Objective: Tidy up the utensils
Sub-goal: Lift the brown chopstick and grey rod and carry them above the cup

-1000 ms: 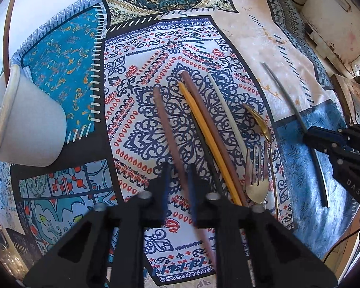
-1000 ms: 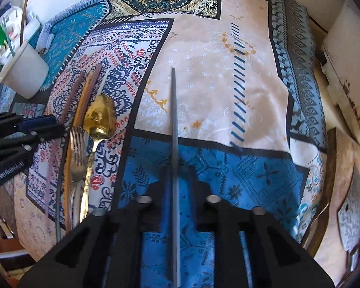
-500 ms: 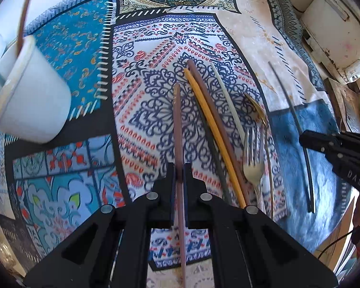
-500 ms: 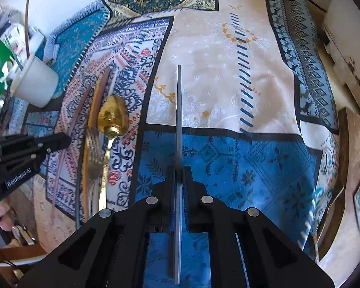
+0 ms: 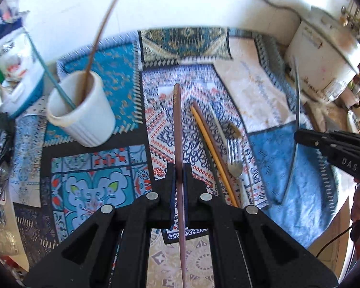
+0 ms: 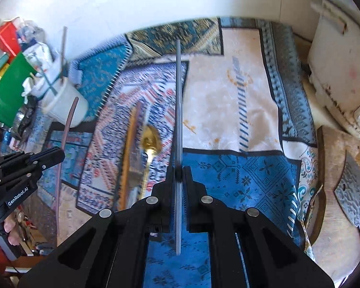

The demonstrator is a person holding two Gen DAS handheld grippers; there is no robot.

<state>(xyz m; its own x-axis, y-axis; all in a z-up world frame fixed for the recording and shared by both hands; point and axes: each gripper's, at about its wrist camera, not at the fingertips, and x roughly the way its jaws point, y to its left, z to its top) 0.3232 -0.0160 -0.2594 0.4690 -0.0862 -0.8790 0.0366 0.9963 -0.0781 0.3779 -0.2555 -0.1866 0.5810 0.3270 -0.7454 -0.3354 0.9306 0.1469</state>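
The task looked partly done: two sticks already stood in the white cup (image 5: pixel 81 110), while several pieces lay on the patterned cloth (image 5: pixel 264 91) covering the bench — a yellow chopstick (image 5: pixel 213 153), a brown one beside it, a fork (image 5: pixel 235 158) and a gold spoon (image 6: pixel 151 139). The left gripper (image 5: pixel 177 177) had its jaws clamped on a brown chopstick (image 5: pixel 177 129), held clear of the cloth and pointing toward the far wall, the cup off to its left. The right gripper (image 6: pixel 178 175) was clamped on a grey chopstick (image 6: pixel 178 100) — likewise lifted, tilted downward, over the blue patch. Both probably belonged in the cup next.
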